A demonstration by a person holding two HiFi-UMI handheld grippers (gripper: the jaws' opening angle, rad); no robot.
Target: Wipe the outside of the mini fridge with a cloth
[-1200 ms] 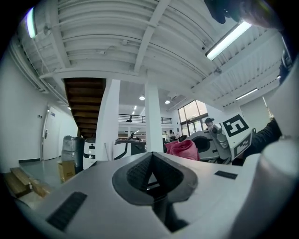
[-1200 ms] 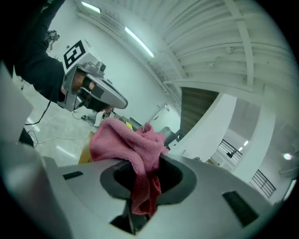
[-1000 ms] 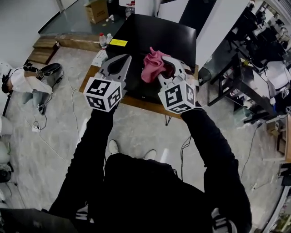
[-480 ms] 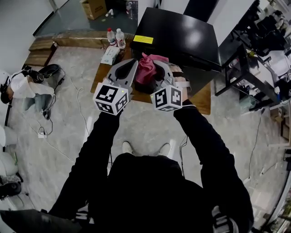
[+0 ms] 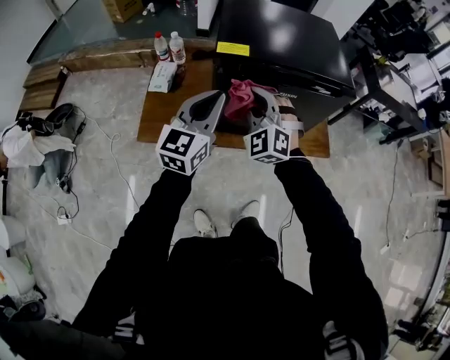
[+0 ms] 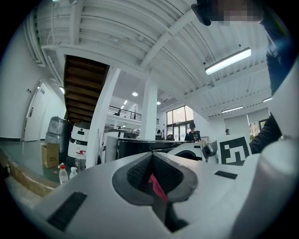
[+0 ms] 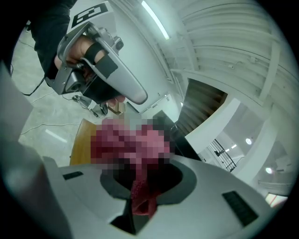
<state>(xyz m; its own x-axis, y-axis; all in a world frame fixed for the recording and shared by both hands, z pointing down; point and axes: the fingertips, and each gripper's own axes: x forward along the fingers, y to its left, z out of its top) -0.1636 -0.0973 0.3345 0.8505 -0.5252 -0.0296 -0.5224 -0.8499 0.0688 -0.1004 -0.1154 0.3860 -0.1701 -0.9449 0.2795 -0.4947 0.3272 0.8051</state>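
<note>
The black mini fridge [image 5: 285, 39] stands on a low wooden board [image 5: 165, 109], with a yellow label near its front left corner. A pink cloth [image 5: 241, 95] hangs bunched in front of the fridge's front face, between both grippers. My right gripper [image 5: 256, 91] is shut on it; in the right gripper view a fold of the cloth [image 7: 140, 198] is pinched in the jaws. My left gripper [image 5: 222, 97] is just left of the cloth, jaws shut, and a thin pink sliver of the cloth [image 6: 156, 186] shows between them. The fridge [image 6: 135, 147] lies ahead in the left gripper view.
Two water bottles [image 5: 169, 46] and a tissue pack [image 5: 163, 76] sit on the board's left part. A cardboard box [image 5: 123, 8] is behind. Cables and a bag [image 5: 35, 140] lie on the floor at left. A dark rack [image 5: 394, 84] stands right of the fridge.
Both grippers and the cloth have come off the fridge's top edge and down in front of its face. The left gripper has closed in on the cloth. The head view has shifted back.
</note>
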